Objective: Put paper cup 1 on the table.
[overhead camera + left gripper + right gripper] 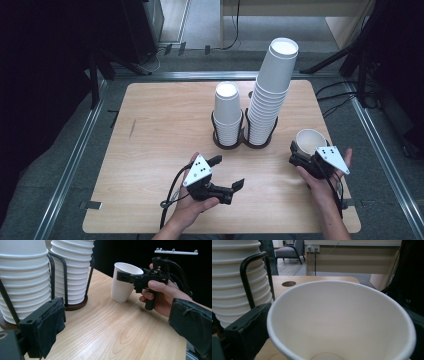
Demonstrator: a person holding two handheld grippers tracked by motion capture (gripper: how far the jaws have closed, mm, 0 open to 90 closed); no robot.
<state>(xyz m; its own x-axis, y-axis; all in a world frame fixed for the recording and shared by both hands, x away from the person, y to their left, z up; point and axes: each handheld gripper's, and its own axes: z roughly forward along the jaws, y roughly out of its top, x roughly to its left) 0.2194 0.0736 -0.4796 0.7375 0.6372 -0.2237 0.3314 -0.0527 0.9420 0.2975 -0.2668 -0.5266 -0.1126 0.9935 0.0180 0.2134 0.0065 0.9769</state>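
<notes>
A single white paper cup (310, 140) stands at the right of the wooden table (160, 130), leaning a little, with my right gripper (306, 150) shut on its upper part. The left gripper view has the same cup (122, 288) with its base at the tabletop. Its open mouth (337, 322) sits between my right jaws. My left gripper (227, 172) lies open and empty near the front middle, one padded finger (47, 325) showing. Behind it stand a short cup stack (227, 117) and a tall cup stack (270, 95).
Both stacks sit in a black wire holder (243, 140) on round brown bases at the table's centre back. A small round hole (251, 94) lies in the table behind them. Metal rails (75, 155) run along the floor beside the table.
</notes>
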